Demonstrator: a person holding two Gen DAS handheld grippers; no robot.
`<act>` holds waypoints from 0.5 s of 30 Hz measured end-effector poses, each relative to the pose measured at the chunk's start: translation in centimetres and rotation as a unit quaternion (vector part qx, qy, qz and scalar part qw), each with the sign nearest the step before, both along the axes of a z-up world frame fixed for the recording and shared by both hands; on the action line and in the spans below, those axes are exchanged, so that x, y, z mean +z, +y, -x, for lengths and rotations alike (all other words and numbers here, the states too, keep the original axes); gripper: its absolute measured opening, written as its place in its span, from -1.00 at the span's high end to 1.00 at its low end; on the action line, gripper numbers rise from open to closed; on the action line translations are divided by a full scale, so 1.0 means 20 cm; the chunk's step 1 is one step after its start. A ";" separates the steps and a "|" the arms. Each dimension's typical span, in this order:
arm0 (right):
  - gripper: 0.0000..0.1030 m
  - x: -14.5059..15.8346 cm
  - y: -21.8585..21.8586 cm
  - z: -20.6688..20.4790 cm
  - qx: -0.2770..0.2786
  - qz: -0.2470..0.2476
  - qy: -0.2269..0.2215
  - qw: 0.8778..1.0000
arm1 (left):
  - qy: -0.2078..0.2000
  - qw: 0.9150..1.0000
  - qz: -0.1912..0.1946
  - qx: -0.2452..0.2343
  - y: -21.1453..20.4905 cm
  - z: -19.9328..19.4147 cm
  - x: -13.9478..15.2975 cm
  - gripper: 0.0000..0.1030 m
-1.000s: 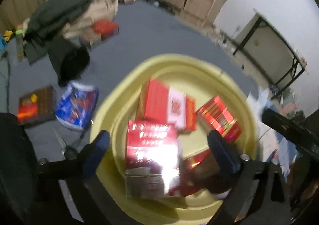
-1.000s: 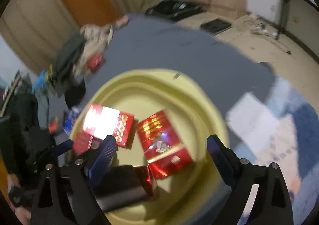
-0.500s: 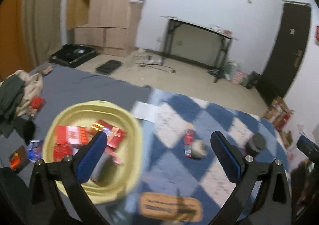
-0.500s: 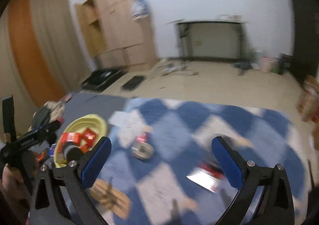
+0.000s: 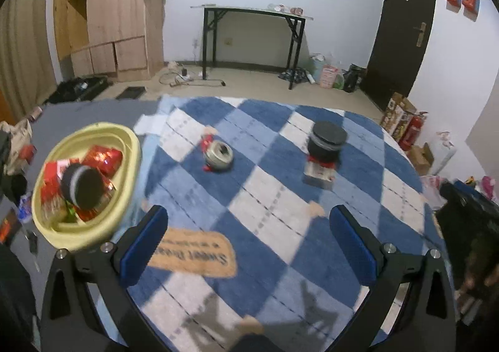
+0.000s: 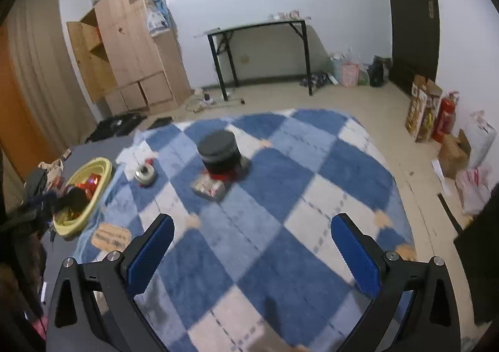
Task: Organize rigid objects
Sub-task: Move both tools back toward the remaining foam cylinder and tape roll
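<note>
You are holding both grippers over a blue-and-white checked rug. Left gripper: jaws are standing wide apart, nothing sitting between the blue pads. Right gripper: jaws are spread to their widest, also gripping nothing.

Things lying loose on the rug:
- a black round container is sitting on top of a small box, ahead and right of centre in the left view;
- a grey tape roll is lying to its left, touching a small red item.

Yellow basin is sitting at the rug's left edge, holding red boxes and a second black round container on top of them. A tan label patch is showing on the rug near the left gripper.
</note>
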State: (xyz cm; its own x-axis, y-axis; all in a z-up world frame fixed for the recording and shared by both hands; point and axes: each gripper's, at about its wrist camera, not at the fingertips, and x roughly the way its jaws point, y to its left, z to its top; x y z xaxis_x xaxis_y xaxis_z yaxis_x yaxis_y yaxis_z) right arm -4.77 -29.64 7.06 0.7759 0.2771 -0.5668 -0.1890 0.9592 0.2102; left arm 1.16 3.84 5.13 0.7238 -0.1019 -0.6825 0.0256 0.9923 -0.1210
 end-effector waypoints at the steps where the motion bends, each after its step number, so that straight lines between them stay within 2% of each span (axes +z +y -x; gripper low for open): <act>1: -0.99 -0.01 -0.01 0.00 0.002 -0.001 -0.007 1.000 | 0.001 1.000 0.000 0.000 -0.01 0.00 -0.01 -1.00; 3: -0.99 -0.06 0.02 0.02 0.003 0.022 -0.015 1.000 | 0.001 1.000 -0.004 0.001 -0.02 0.01 -0.02 -1.00; 7: -0.99 -0.12 0.06 0.01 0.025 0.032 0.001 0.999 | -0.003 1.000 -0.005 0.008 -0.02 0.01 -0.04 -1.00; 12: -0.99 -0.15 0.08 -0.20 0.031 0.028 0.003 0.999 | 0.018 1.000 -0.001 0.016 0.01 -0.07 -0.10 -1.00; 15: -0.99 -0.16 0.10 -0.26 0.026 0.024 0.000 0.999 | 0.043 0.999 -0.020 0.015 0.02 -0.16 -0.17 -1.00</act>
